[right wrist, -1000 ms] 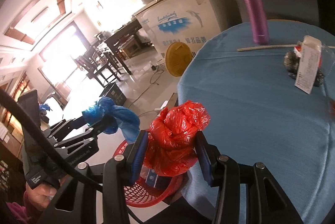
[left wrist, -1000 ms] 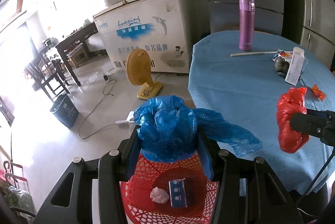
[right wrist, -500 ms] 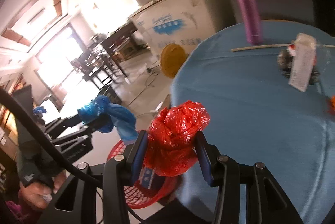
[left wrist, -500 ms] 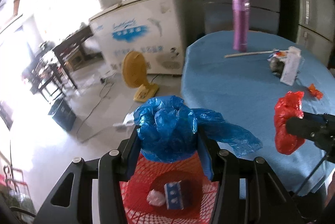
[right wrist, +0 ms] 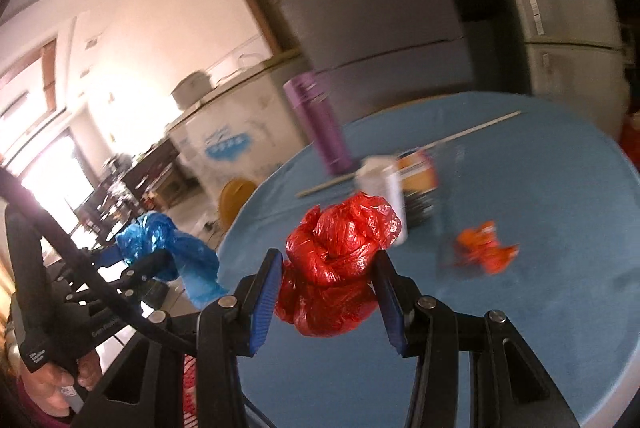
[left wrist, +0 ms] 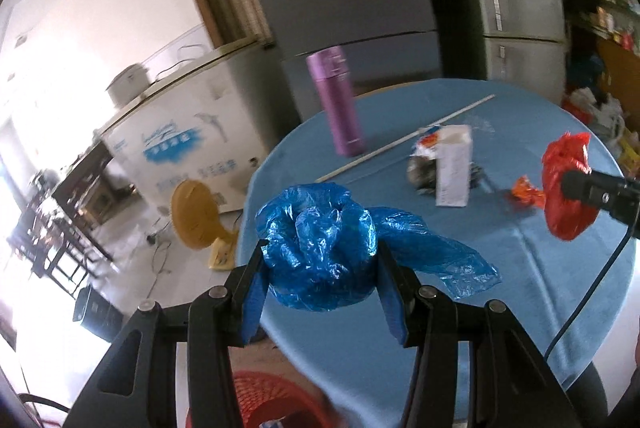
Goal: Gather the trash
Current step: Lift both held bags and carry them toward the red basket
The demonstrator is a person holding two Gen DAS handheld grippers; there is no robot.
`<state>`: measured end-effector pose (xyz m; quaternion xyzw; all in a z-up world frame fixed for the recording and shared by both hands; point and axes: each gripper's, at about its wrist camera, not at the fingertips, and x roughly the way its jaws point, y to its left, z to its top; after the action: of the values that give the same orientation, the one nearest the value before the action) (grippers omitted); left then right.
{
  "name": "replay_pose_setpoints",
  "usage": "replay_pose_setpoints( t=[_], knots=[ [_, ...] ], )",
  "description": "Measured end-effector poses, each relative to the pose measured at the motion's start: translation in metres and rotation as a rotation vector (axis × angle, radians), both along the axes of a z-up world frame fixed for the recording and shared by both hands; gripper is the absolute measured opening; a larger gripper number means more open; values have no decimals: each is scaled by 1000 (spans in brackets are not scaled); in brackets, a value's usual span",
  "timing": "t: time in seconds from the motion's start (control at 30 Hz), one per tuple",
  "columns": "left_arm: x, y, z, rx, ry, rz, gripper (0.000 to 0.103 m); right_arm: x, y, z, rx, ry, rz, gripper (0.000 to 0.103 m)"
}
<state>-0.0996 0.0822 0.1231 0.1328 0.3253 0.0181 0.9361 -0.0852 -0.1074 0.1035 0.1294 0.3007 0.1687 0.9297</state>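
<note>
Left gripper (left wrist: pixel 320 268) pinches a crumpled blue bag (left wrist: pixel 320 252); right gripper (right wrist: pixel 326 288) pinches a wadded red bag (right wrist: pixel 336 268); both held over the table's near edge. Likely best to keep the squeeze firm until each wad is squarely above the red basket (left wrist: pixel 276 404), low beside the table; thin plastic slips and drifts. Round table (left wrist: pixel 520 268) under blue cloth carries a purple flask (left wrist: pixel 340 103), white carton (left wrist: pixel 454 163), orange wrapper (right wrist: pixel 484 248); chest freezer (left wrist: pixel 192 131) behind.

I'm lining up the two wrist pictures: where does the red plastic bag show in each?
Left wrist view: red plastic bag at the right edge, held by the right gripper.
Right wrist view: low centre, clamped between that gripper's fingers.
Shared landmark: the purple bottle standing on the blue tablecloth.
</note>
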Motion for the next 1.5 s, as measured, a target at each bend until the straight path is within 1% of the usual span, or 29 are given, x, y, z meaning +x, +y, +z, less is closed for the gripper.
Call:
replay_pose_setpoints(
  t=[0.17,0.37,0.47,0.67,0.97,1.5],
  knots=[
    [14,-47,0,34,22,-78,52,-2,-44,5,32,-19,-78,49],
    [23,-90,-5,68,52,-151,52,1,-90,-4,87,-7,-154,49],
    [27,-110,-7,87,62,-180,52,1,-105,-8,104,-3,-178,49],
    [33,-133,-12,107,82,-213,52,1,-131,-16,142,7,-210,49],
    [34,-151,-15,125,89,-239,52,1,-144,-21,171,16,-230,49],
    [22,-140,-5,97,57,-233,52,-10,-135,-10,152,-6,-219,49]
  ],
)
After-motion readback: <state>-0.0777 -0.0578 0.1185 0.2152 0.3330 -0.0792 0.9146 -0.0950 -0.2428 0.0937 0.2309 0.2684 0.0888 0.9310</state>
